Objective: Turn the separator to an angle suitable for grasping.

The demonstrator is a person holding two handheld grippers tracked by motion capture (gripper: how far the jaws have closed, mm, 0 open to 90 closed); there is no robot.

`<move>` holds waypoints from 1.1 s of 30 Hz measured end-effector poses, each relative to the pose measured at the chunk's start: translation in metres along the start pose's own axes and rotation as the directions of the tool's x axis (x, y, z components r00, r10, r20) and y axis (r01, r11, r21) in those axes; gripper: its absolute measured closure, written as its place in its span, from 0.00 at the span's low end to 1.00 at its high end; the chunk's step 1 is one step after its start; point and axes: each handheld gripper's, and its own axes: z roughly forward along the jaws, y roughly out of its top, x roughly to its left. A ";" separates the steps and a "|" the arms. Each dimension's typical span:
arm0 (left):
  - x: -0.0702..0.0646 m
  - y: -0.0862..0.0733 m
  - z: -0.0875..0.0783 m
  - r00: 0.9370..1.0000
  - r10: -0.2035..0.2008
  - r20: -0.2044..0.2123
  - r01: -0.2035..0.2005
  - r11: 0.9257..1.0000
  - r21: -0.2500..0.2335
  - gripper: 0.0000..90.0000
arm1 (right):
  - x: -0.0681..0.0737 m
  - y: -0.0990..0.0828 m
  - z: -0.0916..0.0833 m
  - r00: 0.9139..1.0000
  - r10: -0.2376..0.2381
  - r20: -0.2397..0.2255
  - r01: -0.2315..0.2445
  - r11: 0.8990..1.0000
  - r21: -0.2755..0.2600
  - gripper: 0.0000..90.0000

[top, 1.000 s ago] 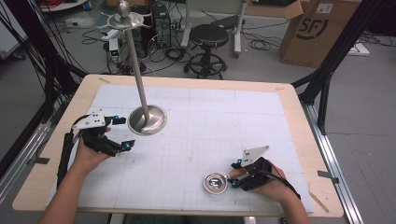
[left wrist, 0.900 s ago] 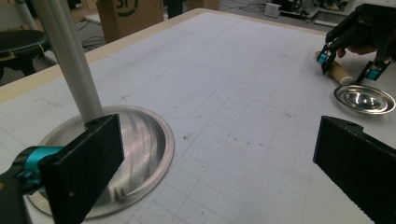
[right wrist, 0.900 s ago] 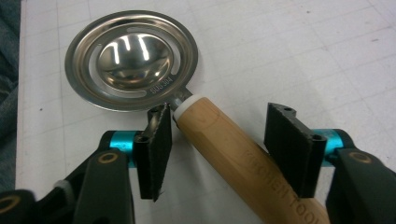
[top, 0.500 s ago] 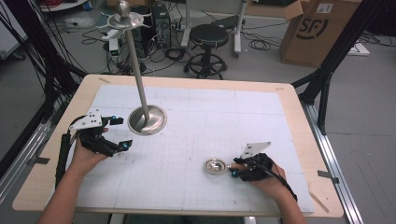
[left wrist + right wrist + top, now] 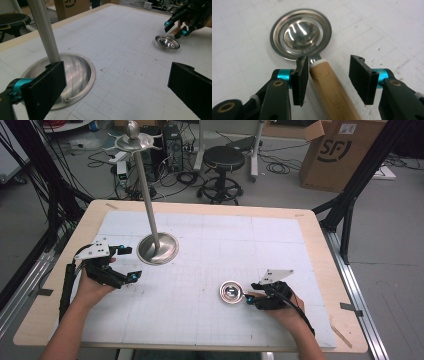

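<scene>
A small steel scoop [image 5: 231, 292] with a wooden handle [image 5: 332, 87] lies on the white grid mat [image 5: 210, 245] at the front right. My right gripper [image 5: 251, 294] straddles that handle just behind the bowl [image 5: 300, 33]. Its jaws have just been opening; one pad sits beside the handle and the other stands clear, so it is open. My left gripper [image 5: 131, 264] is wide open and holds nothing, close in front of the round base [image 5: 158, 249] of a tall metal stand [image 5: 145, 185]. That base [image 5: 72, 72] shows between its jaws, with the scoop [image 5: 167, 42] far off.
The stand's pole leans toward the far left and carries a small dish [image 5: 135, 141] at its top. The mat covers most of the wooden table [image 5: 320, 250]. Black frame posts [image 5: 350, 205] stand at the table's right and left sides.
The scoop's bowl has shifted a little away from the table's front edge, and the right gripper's jaws narrowed, then widened again. The left hand has kept still.
</scene>
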 end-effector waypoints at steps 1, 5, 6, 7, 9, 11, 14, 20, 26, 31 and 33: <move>0.000 0.000 0.000 1.000 -0.001 0.000 0.001 1.000 0.000 0.03 | -0.001 0.000 -0.003 1.000 0.005 -0.009 -0.005 1.000 -0.015 0.54; 0.000 0.000 0.000 1.000 0.000 -0.002 0.000 1.000 0.002 0.03 | -0.006 -0.001 -0.014 1.000 0.021 -0.008 -0.021 0.998 -0.063 0.52; -0.001 0.000 0.000 1.000 0.002 -0.001 -0.002 1.000 0.000 0.03 | -0.008 -0.002 -0.016 1.000 0.019 -0.004 -0.019 0.997 -0.075 0.52; -0.001 0.000 0.000 1.000 0.002 0.001 -0.002 1.000 -0.001 0.03 | -0.009 -0.002 -0.019 1.000 0.022 -0.002 -0.022 0.996 -0.081 0.52; 0.000 0.000 0.000 1.000 -0.001 0.001 0.001 1.000 0.000 0.03 | -0.012 -0.003 -0.028 1.000 0.023 0.002 -0.022 0.995 -0.101 0.51; 0.000 0.000 0.000 1.000 -0.003 -0.003 0.003 1.000 0.002 0.03 | -0.014 -0.004 -0.032 1.000 0.018 -0.007 -0.018 0.995 -0.102 0.51; 0.001 0.000 -0.001 1.000 -0.004 -0.001 0.004 1.000 -0.007 0.03 | -0.017 -0.007 -0.036 0.999 -0.004 -0.034 0.001 0.997 -0.079 0.51; 0.000 0.000 -0.001 1.000 0.000 -0.004 0.000 1.000 -0.003 0.03 | -0.022 -0.021 -0.028 0.996 -0.024 -0.089 0.028 0.999 0.040 0.52; 0.000 0.000 0.000 1.000 -0.001 -0.002 0.001 1.000 0.005 0.03 | -0.018 -0.022 -0.018 0.993 -0.054 -0.101 0.062 0.995 0.077 0.68; -0.001 0.000 -0.001 1.000 -0.002 -0.004 0.002 1.000 0.005 0.03 | -0.011 -0.016 -0.011 0.988 -0.092 -0.127 0.102 0.992 0.074 0.74; -0.001 0.000 -0.001 1.000 -0.003 -0.005 0.003 1.000 0.005 0.03 | -0.009 -0.014 -0.009 0.988 -0.091 -0.126 0.100 0.992 0.074 0.74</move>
